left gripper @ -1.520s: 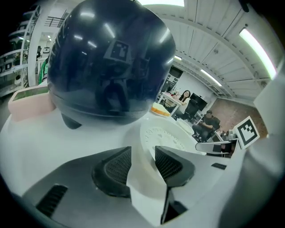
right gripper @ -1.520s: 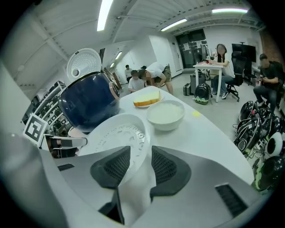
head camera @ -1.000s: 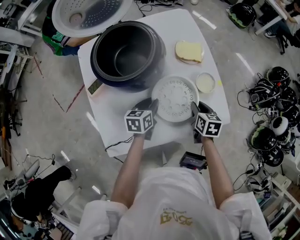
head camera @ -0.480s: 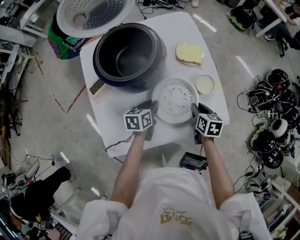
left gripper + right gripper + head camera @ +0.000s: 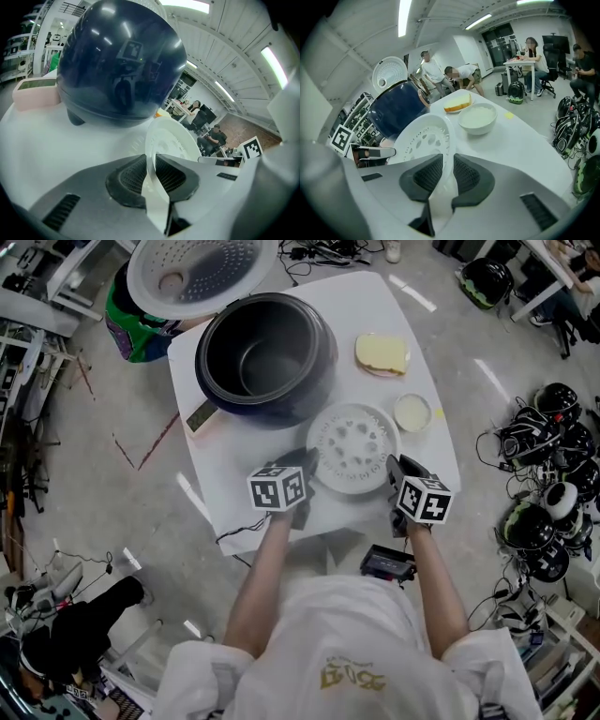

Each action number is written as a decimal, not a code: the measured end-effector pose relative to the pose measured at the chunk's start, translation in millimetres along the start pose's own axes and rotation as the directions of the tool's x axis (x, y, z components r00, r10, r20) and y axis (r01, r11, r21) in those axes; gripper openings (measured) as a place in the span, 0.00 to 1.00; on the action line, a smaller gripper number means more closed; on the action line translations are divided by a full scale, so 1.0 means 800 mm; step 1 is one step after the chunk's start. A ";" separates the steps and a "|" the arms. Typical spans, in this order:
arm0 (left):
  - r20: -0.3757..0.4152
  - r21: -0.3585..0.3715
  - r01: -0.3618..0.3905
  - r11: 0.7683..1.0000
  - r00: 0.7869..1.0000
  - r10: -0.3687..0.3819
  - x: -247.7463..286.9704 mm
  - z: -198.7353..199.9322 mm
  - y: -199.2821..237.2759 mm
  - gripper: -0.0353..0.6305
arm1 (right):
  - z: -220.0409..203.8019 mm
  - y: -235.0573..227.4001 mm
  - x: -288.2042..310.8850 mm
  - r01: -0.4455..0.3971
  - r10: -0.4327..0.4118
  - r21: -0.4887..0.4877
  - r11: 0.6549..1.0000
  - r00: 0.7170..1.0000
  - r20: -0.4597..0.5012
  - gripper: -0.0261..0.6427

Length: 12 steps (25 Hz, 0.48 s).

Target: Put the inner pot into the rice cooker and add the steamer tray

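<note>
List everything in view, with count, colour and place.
table: one, white, centre
rice cooker: one, dark blue, table's far left, white lid up
steamer tray: one, white, near edge, between both grippers
bowl: one, white, right of tray
yellow slab: one, table's far right
black device: one, below table's near edge
helmets: several, black, floor at right
left gripper: one, grey, jaws just closing onto tray's left rim
right gripper: one, grey, jaws just closing onto tray's right rim
</note>
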<state>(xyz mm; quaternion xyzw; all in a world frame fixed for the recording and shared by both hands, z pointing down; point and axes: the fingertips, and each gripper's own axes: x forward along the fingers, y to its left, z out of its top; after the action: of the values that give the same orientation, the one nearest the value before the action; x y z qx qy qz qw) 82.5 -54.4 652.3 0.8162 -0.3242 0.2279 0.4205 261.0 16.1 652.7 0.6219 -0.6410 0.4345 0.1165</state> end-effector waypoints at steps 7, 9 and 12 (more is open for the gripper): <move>0.021 0.024 0.022 0.999 1.000 -0.023 -0.020 0.014 -0.018 0.16 | 0.022 0.011 -0.027 -0.008 0.007 0.018 1.000 0.998 0.064 0.14; 0.033 0.029 0.029 0.999 0.999 -0.030 -0.026 0.020 -0.023 0.15 | 0.027 0.014 -0.032 -0.014 0.012 0.021 1.000 0.997 0.078 0.14; 0.053 0.042 0.040 0.998 0.998 -0.042 -0.037 0.029 -0.034 0.15 | 0.032 0.017 -0.044 -0.023 0.019 0.035 0.999 0.995 0.098 0.13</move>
<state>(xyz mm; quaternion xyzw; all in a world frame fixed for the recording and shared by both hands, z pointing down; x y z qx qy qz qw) 84.1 -51.7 606.2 0.8370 -0.3139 0.2036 0.3994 265.6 20.4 607.2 0.6375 -0.6446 0.4162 0.0694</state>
